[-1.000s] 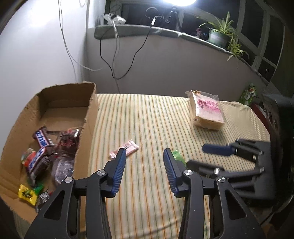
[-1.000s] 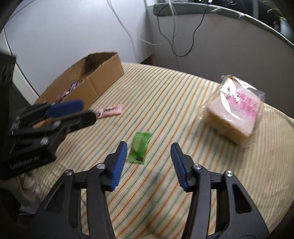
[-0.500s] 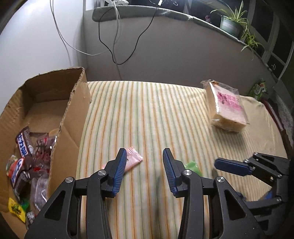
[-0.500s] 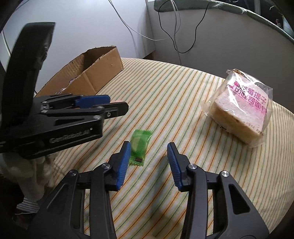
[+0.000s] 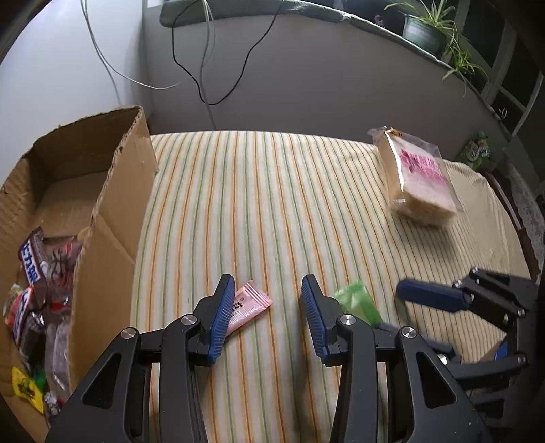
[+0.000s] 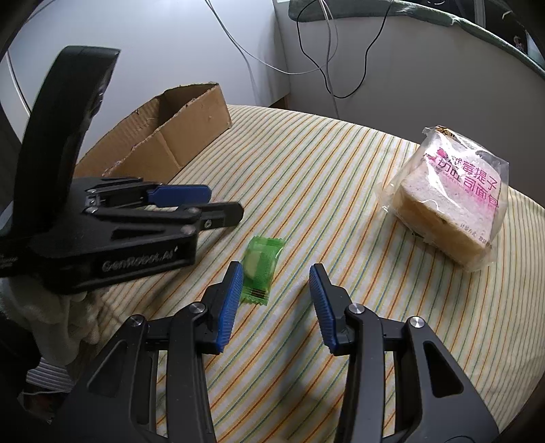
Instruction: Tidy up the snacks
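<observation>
A pink snack packet (image 5: pixel 248 306) lies on the striped cloth, partly behind the left finger of my open, empty left gripper (image 5: pixel 267 306). A green candy packet (image 6: pixel 260 269) lies just ahead of my open, empty right gripper (image 6: pixel 277 286), by its left finger; it also shows in the left wrist view (image 5: pixel 357 303). A bagged bread loaf (image 6: pixel 449 211) with pink print lies far right, also in the left wrist view (image 5: pixel 415 177). A cardboard box (image 5: pixel 112 211) at the left holds several wrapped snacks (image 5: pixel 34 272). The left gripper appears in the right wrist view (image 6: pixel 190 204).
The striped cloth (image 5: pixel 265 204) covers the table. Cables (image 5: pixel 204 68) hang down the wall behind. Potted plants (image 5: pixel 429 24) stand on the sill at the back right. A green bag (image 5: pixel 475 150) sits beyond the table's far right edge.
My left gripper has moved forward and down over the pink packet. My right gripper has moved closer to the green packet. Both stay open.
</observation>
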